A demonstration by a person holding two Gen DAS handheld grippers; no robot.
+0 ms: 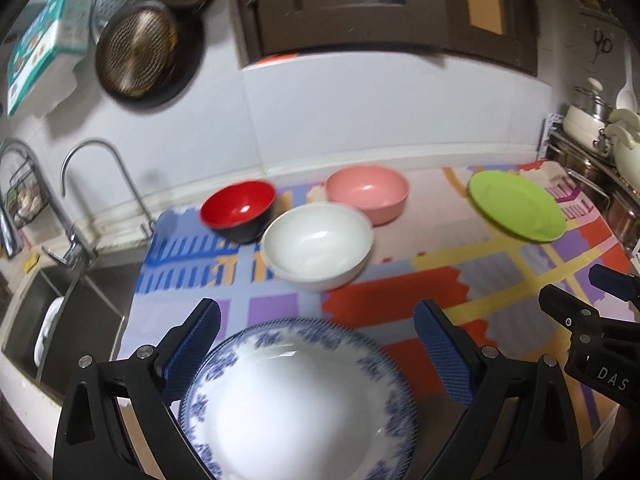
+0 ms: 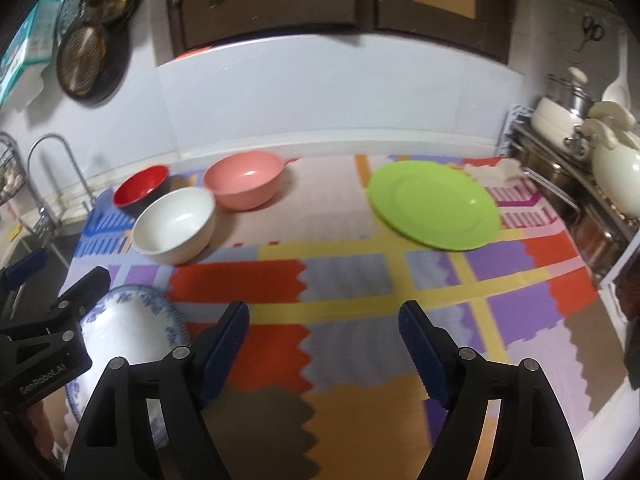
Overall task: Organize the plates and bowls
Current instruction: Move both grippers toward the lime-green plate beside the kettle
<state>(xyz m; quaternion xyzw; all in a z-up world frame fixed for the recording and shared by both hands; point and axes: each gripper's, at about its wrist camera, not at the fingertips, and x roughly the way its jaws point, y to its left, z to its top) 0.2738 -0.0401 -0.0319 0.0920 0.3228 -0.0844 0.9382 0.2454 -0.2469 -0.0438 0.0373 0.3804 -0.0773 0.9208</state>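
1. Plates and bowls lie spread over a patchwork play mat (image 1: 500,256) covering the kitchen counter. In the left wrist view, the left gripper (image 1: 316,352) hangs with its jaws spread wide on either side of a blue-and-white patterned plate (image 1: 296,400) at the near edge; the pads flank the rim but I cannot tell that they touch it, so nothing looks held yet. That straddle reads as lining up for a grasp.
2. Farther in, three bowls cluster together: a red bowl with a black outside (image 1: 238,210) at far left, a white bowl (image 1: 318,242) just in front, a pink bowl (image 1: 366,192) behind and right. A green plate (image 1: 516,206) sits well apart at far right. Grouping by kind seems underway: bowls left, plates still scattered.
3. Left of the mat is a steel sink (image 1: 60,320) with curved taps; pans hang on the white wall above. The right gripper's tip shows at the right edge.
4. In the right wrist view, the right gripper (image 2: 324,348) has its jaws wide apart, holding nothing, over bare mat (image 2: 344,276) mid-counter. The green plate (image 2: 434,204) lies ahead at far right, likely its target.
5. The patterned plate (image 2: 128,328) is near left, under the left gripper (image 2: 60,300). A rack of pots (image 2: 576,148) fills the right end; dark cabinets hang above.
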